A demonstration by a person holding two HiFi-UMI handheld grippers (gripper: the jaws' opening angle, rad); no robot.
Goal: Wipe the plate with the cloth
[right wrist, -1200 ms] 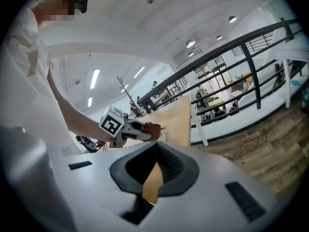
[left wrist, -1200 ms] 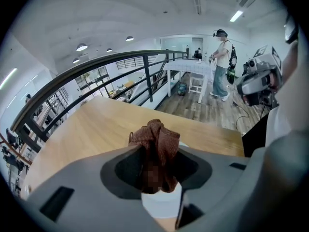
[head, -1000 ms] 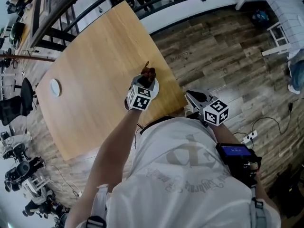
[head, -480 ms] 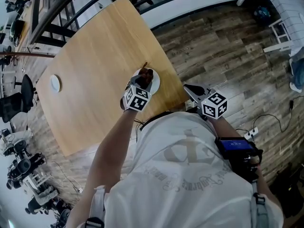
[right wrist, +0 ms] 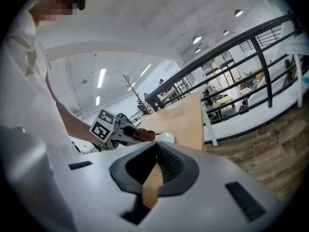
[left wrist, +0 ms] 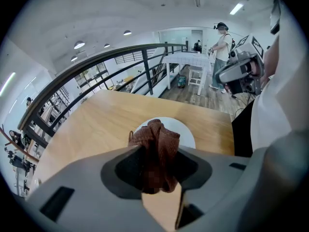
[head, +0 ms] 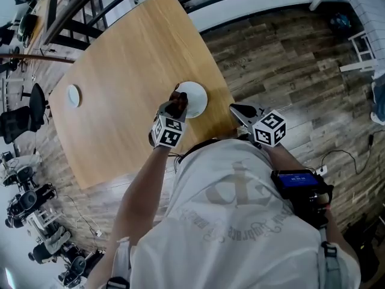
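A white plate lies near the right edge of the wooden table. My left gripper is shut on a crumpled brown cloth, which rests at the plate's left rim. In the left gripper view the cloth bulges up between the jaws and covers the near part of the plate. My right gripper hovers off the table's right edge, apart from the plate, shut and empty. The right gripper view shows the cloth against the plate.
A small white dish sits at the table's far left. A black railing runs behind the table. Wood floor lies to the right, with a power strip and cable. A person stands far off.
My left gripper has slid the cloth from the plate's middle to its left rim, so more of the white plate shows. The right gripper has barely shifted.
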